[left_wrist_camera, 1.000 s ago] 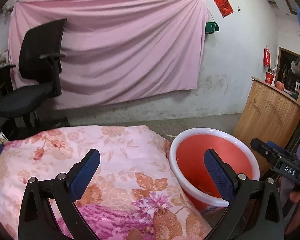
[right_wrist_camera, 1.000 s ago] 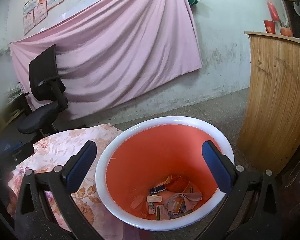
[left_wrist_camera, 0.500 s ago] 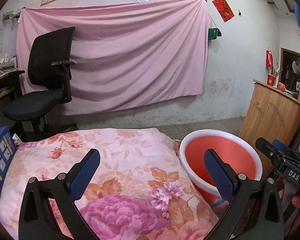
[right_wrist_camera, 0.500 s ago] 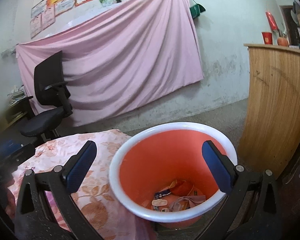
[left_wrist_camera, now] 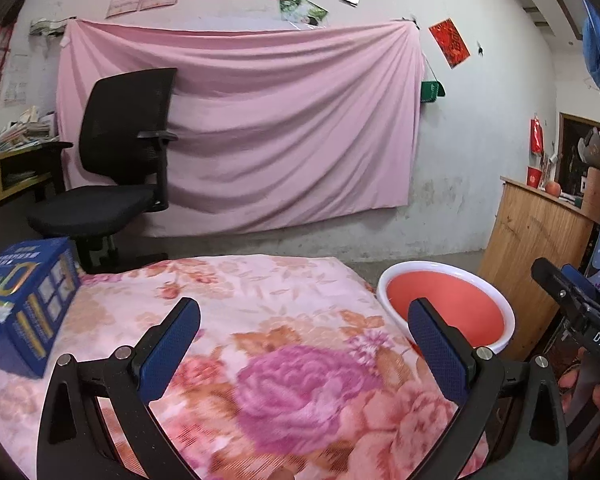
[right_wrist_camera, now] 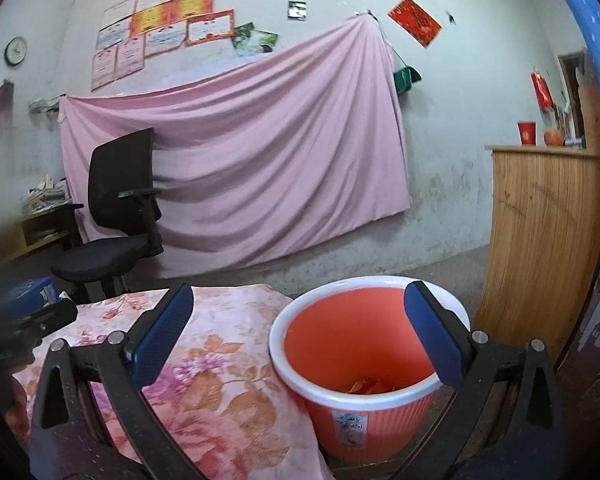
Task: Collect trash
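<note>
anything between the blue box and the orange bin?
Only bare floral blanket. In the left wrist view the blue box sits at its left edge, the orange bin stands just off its right edge; no trash shows between them.

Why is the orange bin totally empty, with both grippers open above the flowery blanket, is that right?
Not quite. The orange bin isn't empty: the right wrist view shows scraps of trash at its bottom. The rest holds: the left gripper and right gripper are both open, by the flowery blanket.
</note>
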Available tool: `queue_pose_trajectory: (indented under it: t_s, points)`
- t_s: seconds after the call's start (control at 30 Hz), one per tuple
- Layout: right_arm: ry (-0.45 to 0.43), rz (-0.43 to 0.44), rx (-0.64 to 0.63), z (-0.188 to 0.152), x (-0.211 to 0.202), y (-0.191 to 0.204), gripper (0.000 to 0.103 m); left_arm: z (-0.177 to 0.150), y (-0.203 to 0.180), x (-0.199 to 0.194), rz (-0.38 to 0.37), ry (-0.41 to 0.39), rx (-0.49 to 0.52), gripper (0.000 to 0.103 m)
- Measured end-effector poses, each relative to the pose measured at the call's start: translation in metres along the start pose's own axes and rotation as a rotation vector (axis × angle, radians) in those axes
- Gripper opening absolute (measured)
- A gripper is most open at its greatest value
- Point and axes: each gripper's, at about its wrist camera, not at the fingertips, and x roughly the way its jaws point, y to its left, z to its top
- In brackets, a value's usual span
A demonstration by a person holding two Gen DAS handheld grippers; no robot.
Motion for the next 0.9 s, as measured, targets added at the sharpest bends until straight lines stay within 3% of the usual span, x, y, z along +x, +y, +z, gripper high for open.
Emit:
queue_pose_trajectory:
  t_s: [0.47,0.9]
  points:
    - [-0.021,-0.015,0.035,-0.017,-0.067,0.054,0.103,-0.021,0.043,-0.076,0.003,-0.025,-0.004,0.102]
    - [-0.053,0.015,-0.007,-0.028,-0.111,0.106,0.103,-0.047,0.084,-0.139,0.084,-0.08,-0.033,0.102]
